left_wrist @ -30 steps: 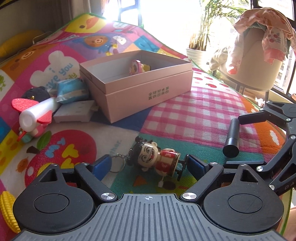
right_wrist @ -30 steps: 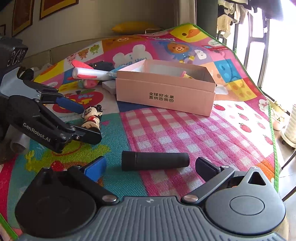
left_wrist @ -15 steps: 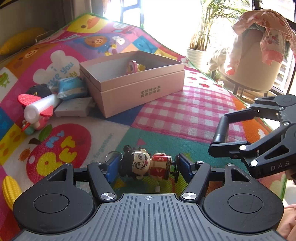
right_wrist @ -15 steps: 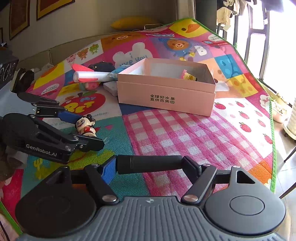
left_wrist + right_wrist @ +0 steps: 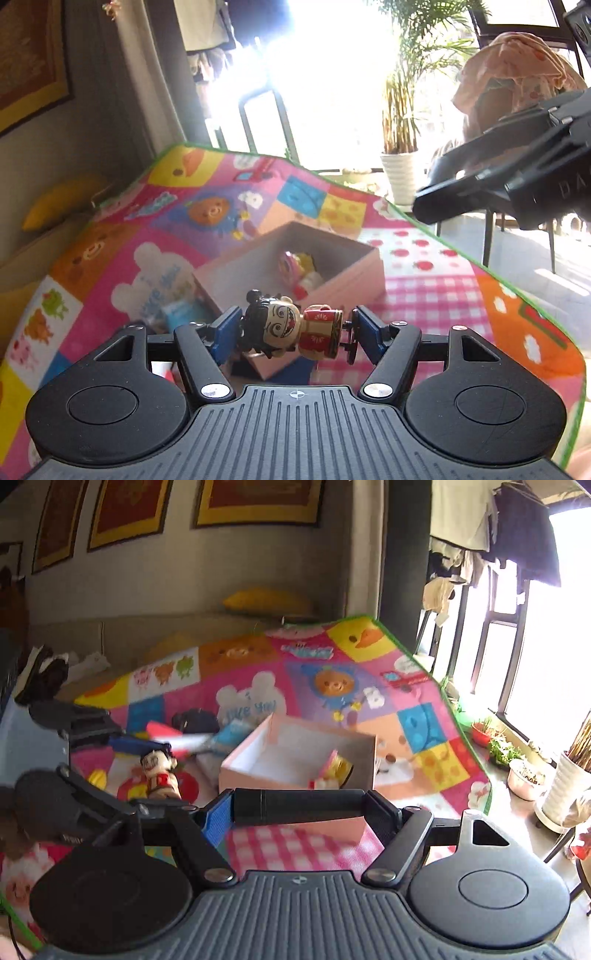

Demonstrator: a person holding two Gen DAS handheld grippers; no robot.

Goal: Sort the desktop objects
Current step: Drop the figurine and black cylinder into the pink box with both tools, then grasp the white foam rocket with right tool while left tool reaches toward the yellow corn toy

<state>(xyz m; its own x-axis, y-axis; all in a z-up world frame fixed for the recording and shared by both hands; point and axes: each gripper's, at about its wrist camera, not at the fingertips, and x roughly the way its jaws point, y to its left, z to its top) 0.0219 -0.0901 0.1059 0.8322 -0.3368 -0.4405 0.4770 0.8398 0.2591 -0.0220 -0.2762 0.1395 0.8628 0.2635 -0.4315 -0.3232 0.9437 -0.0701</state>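
Note:
My left gripper (image 5: 293, 330) is shut on a small doll figurine (image 5: 291, 328) with black hair and a red body, held sideways in the air in front of the open pink box (image 5: 354, 284). My right gripper (image 5: 301, 808) is shut on a black cylinder (image 5: 299, 806), held crosswise above the mat near the box (image 5: 251, 771). The box holds a few small toys (image 5: 334, 770). In the right wrist view the left gripper (image 5: 147, 771) with the doll (image 5: 159, 773) is at the left. In the left wrist view the right gripper's arm (image 5: 517, 173) is at the upper right.
A colourful play mat (image 5: 332, 686) covers the surface, green-edged. A toy plane (image 5: 177, 738), a dark toy (image 5: 195, 720) and a blue packet (image 5: 181, 317) lie left of the box. Potted plants (image 5: 400, 177) and a draped chair (image 5: 517, 92) stand beyond the mat's right edge.
Both grippers closed on their objects, then lifted: the left raised the doll off the mat, the right raised the black cylinder. Both moved toward the pink box.

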